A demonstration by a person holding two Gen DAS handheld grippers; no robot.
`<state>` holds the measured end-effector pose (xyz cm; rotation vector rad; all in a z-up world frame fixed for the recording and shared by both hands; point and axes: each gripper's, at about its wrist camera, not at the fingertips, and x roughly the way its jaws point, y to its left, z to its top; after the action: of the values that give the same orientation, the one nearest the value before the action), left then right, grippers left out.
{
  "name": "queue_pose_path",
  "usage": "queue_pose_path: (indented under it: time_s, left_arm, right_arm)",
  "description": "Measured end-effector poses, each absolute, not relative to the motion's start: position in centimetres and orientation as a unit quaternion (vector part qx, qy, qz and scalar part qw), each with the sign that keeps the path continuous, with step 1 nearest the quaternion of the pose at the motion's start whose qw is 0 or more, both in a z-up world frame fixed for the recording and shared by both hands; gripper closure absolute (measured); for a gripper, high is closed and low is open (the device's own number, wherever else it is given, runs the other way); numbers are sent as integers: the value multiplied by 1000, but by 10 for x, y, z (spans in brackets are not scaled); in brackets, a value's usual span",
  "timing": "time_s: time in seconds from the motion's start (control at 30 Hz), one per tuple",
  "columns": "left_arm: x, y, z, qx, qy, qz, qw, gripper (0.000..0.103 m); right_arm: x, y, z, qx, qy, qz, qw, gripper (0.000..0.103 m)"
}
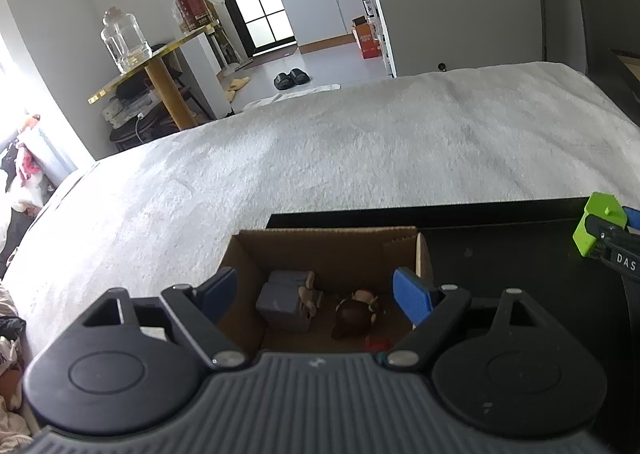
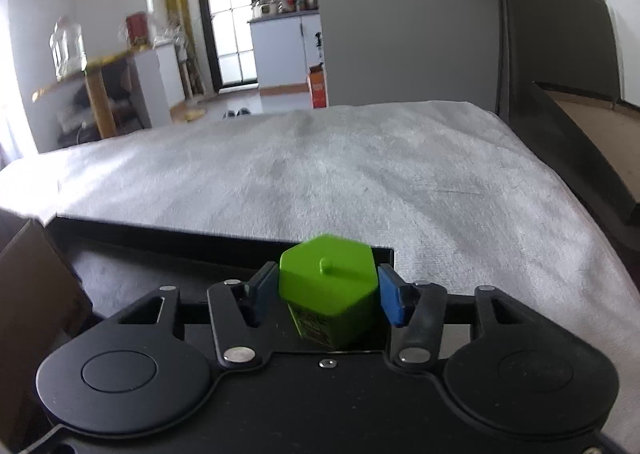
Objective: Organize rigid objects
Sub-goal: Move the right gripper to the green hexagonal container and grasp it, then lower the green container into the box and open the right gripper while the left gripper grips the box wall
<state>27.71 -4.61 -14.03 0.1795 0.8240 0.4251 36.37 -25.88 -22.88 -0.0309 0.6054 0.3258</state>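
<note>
My left gripper (image 1: 318, 296) is open and empty, hovering over an open cardboard box (image 1: 328, 244). Inside the box lie a grey block-shaped toy (image 1: 286, 304), a brown round figure (image 1: 354, 318) and a small red piece (image 1: 376, 344). My right gripper (image 2: 326, 288) is shut on a green hexagonal container (image 2: 330, 286) with a small knob on its lid, held above a black tray (image 2: 160, 258). In the left wrist view the green container (image 1: 598, 228) shows at the far right, to the right of the box.
The box and black tray (image 1: 500, 246) rest on a bed with a white blanket (image 1: 360, 158). A dark headboard panel (image 2: 560, 74) stands at the right. A gold side table with a glass jar (image 1: 124, 40) is beyond the bed at left.
</note>
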Motion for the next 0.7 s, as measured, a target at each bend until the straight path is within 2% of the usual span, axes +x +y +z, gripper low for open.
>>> queue_pose_path:
  time_s: [0.7]
  left_arm:
    - [228,-9,-126,41,381,210,900,19]
  right_arm:
    - [314,-225,-207,-57,391,187,899,49]
